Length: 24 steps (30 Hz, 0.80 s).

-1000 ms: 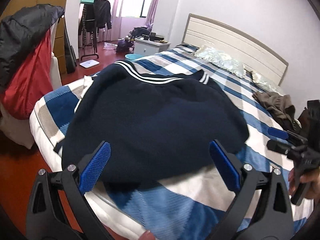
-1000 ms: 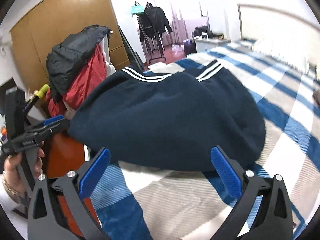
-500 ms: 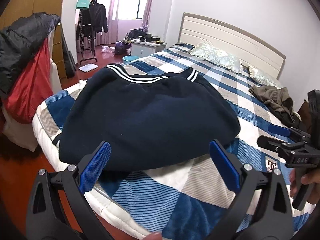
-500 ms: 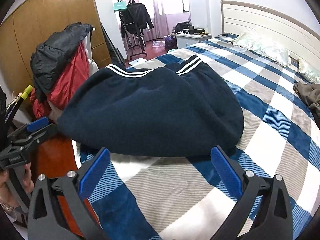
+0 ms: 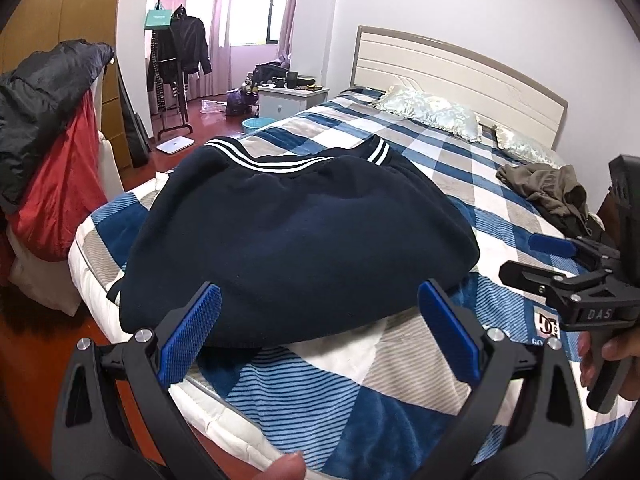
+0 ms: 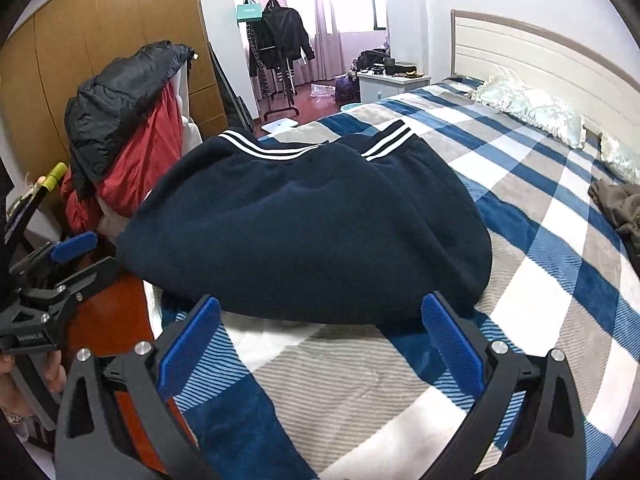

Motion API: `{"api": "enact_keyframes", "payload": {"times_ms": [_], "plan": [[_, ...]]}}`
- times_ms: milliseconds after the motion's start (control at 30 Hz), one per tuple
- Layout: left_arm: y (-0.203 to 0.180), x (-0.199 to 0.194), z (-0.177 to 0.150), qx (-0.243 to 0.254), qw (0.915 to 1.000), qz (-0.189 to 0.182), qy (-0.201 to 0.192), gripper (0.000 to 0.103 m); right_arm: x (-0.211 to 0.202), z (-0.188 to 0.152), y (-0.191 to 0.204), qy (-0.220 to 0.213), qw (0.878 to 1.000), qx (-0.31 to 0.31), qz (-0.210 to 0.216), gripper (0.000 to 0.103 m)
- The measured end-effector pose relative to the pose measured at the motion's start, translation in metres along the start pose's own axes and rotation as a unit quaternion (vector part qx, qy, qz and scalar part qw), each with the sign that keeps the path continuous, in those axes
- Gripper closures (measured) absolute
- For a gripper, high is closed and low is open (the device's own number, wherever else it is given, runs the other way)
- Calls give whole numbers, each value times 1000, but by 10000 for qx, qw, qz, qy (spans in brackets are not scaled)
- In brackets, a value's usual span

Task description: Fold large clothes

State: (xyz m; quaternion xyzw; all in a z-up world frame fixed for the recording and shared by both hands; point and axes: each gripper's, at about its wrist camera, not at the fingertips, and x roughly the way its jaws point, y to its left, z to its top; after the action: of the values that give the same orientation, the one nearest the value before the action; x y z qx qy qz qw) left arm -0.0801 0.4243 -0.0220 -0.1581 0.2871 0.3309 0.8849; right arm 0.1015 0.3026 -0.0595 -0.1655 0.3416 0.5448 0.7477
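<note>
A folded navy sweater (image 5: 296, 240) with white stripes at its far hem lies near the foot corner of the blue, white and grey checked bed (image 5: 400, 368). It also shows in the right wrist view (image 6: 304, 232). My left gripper (image 5: 318, 336) is open and empty, held back from the sweater's near edge. My right gripper (image 6: 318, 344) is open and empty over the blanket in front of the sweater. The right gripper also shows at the right edge of the left wrist view (image 5: 560, 264), and the left gripper at the left edge of the right wrist view (image 6: 64, 264).
A brown garment (image 5: 548, 188) lies crumpled on the bed's right side. Two pillows (image 5: 432, 112) rest by the headboard. A chair piled with black and red coats (image 5: 44, 128) stands left of the bed. A clothes rack (image 5: 176, 56) and nightstand (image 5: 292, 96) stand behind.
Both grippers have drawn back from the sweater, which now looks smaller and farther away. The sweater lies still, and both grippers stay open.
</note>
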Motion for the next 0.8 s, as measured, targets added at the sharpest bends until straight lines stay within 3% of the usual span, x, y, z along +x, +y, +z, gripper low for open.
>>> {"api": "enact_keyframes", "payload": {"times_ms": [367,800], "plan": [[4,3,-4,-30,10000,51,68,7,2,4,3,7,9996,-195,-198,4],[4,8,-9,6,9997,161,175,7,3,6,3,-8,9999,-79,-88,4]]}}
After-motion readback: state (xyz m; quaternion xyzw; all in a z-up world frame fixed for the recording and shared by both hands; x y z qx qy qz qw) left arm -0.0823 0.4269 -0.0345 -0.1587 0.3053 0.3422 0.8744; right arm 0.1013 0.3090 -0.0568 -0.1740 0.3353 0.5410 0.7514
